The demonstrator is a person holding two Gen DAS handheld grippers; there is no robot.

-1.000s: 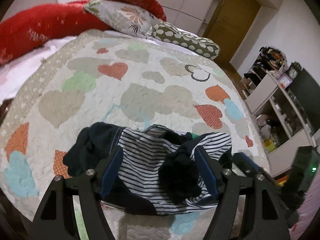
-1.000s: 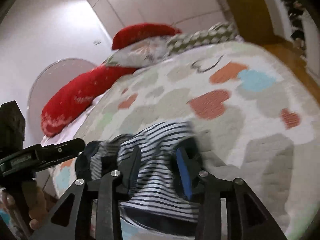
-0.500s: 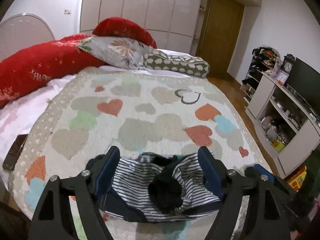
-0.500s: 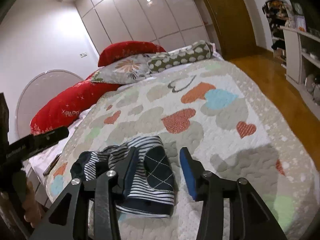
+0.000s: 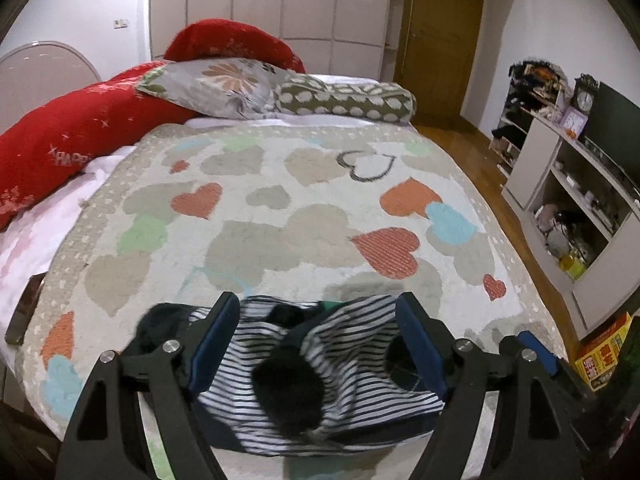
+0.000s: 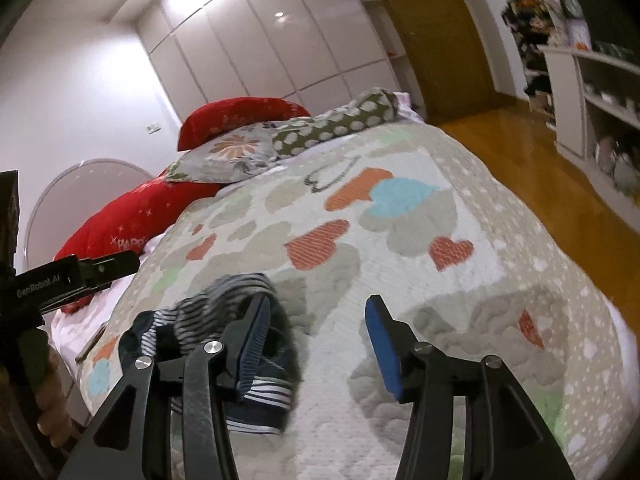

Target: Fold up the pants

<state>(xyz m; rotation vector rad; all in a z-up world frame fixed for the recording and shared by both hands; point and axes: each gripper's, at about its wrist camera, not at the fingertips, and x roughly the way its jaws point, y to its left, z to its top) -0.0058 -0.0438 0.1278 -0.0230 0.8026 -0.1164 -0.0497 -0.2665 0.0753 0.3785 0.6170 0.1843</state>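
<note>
The pants point(image 5: 332, 376) are a bundle of navy-and-white striped cloth with dark navy parts, lying on the heart-patterned quilt point(image 5: 280, 208) near the bed's front edge. My left gripper point(image 5: 320, 344) is open and empty, held above the bundle with a finger on each side. The pants also show in the right wrist view point(image 6: 224, 320), at lower left. My right gripper point(image 6: 316, 344) is open and empty, to the right of the bundle, its left finger point(image 6: 252, 344) over the cloth's edge. The left tool point(image 6: 60, 280) shows at that view's left edge.
Red bolsters point(image 5: 60, 140), a floral pillow point(image 5: 224, 84) and a dotted pillow point(image 5: 344, 100) lie at the head of the bed. A dark flat object point(image 5: 24, 312) lies at the bed's left edge. White shelving point(image 5: 572, 208) and a wooden floor point(image 6: 520, 152) are on the right.
Both grippers have pulled back and up from the pants. The right gripper has let go of the cloth, opened wider and shifted to the right of the bundle.
</note>
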